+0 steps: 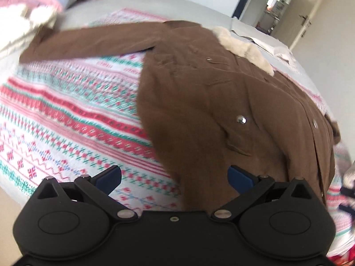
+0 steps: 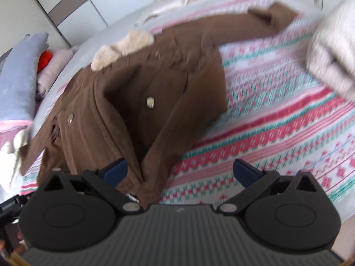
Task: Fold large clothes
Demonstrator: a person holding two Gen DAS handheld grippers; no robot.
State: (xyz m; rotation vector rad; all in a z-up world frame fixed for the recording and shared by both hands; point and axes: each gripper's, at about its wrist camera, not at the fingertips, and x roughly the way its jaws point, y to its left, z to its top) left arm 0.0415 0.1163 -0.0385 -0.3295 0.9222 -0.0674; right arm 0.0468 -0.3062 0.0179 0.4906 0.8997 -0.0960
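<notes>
Bedroom light falls on a bed (image 1: 190, 11) covered by a patterned blanket (image 1: 66, 115) in red, green and white bands, which gives a broad flat place to spread a bulky garment. On it lies the brown coat (image 1: 199, 84), front up with its snaps showing and its pale fleece collar (image 1: 244, 48) toward the far side; one sleeve (image 1: 84, 42) stretches straight out across the blanket, probably laid out so it can be folded inward. The coat's near hem rises toward both cameras, which suggests it is lifted, though the frames are blurred. The left hand-held gripper (image 1: 175, 177) has its blue pads spread wide, with brown cloth passing between them and no visible pinch. The right hand-held gripper (image 2: 180, 171) is likewise wide apart; the hem runs beside its left pad and under the body, so whether anything grips it I cannot tell. A grey pillow (image 2: 20, 75) and loose pale clothes (image 2: 332, 55) sit at the edges.
</notes>
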